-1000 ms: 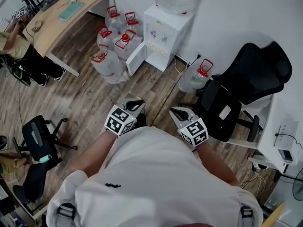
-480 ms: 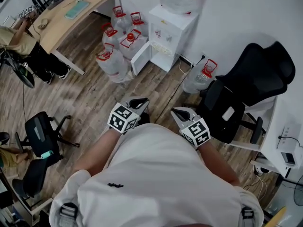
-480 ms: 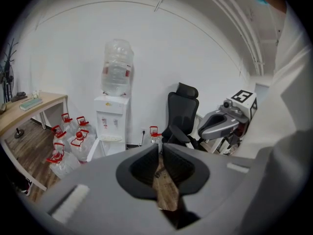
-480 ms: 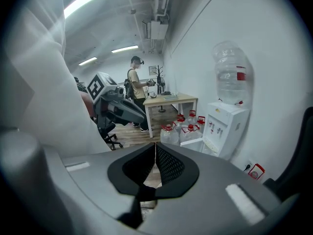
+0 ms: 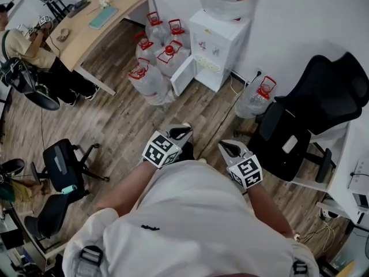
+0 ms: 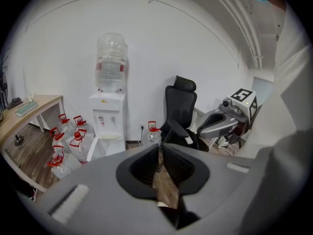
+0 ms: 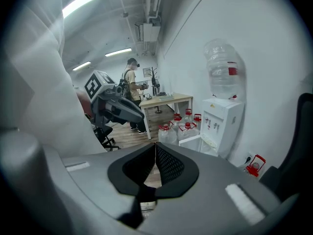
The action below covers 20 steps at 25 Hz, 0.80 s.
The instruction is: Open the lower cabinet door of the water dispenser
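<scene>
Head view puts the lower cabinet door (image 5: pixel 183 81) of the water dispenser (image 5: pixel 222 36) already swung out from the cabinet front, towards the water jugs (image 5: pixel 151 77). What remains looks like widening it at most, though how far it is open is hard to tell from here. The left gripper (image 5: pixel 180 133) is held close to the body, its jaws closed with nothing between them. The right gripper (image 5: pixel 229 148) is the same, jaws tip to tip and empty.

To do the step well, I would close the distance first, then part one pair of jaws before reaching in. Take the door by its free edge, not near the hinge, and follow its arc instead of pulling straight. The jugs crowd that side, so the swing probably has little room to spare.

The door is well apart from both pairs of jaws, far ahead with bare wooden floor (image 5: pixel 132 123) between. It lies ahead and to the left of the left jaws, and ahead and to the right of the right jaws. Neither pair is lined up on it.
</scene>
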Available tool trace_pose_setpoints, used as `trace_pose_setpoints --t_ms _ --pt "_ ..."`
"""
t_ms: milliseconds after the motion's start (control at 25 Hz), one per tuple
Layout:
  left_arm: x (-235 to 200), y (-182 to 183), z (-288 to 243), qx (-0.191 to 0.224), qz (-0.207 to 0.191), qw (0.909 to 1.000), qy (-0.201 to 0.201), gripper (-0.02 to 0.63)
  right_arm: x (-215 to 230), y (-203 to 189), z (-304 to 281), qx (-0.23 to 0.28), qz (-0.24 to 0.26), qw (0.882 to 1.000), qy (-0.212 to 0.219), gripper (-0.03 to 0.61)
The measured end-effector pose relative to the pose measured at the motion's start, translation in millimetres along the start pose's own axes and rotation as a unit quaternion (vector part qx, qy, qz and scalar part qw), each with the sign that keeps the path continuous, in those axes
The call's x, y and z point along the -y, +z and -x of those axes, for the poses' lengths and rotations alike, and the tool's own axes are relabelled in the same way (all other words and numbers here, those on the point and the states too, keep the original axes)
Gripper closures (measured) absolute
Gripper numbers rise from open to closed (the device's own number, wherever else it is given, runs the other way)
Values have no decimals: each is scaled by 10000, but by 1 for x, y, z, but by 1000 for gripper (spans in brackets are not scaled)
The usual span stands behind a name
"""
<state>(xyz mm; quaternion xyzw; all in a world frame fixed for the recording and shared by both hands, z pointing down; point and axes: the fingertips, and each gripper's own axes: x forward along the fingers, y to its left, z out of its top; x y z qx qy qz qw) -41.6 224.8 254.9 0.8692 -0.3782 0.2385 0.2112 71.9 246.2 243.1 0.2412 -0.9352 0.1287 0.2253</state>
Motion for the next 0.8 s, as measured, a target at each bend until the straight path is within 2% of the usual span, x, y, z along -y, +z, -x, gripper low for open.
trace_pose_setpoints --t_ms 400,600,800 --pt "-25 -5 31 68 153 9997 177 529 -3 17 -32 -31 74 9999 73 575" --pt "-64 -13 43 191 340 9990 198 529 -6 35 -63 -151 167 9997 36 575" --pt "-127 -7 60 367 411 9982 245 529 -9 55 -113 -291 151 9995 6 575"
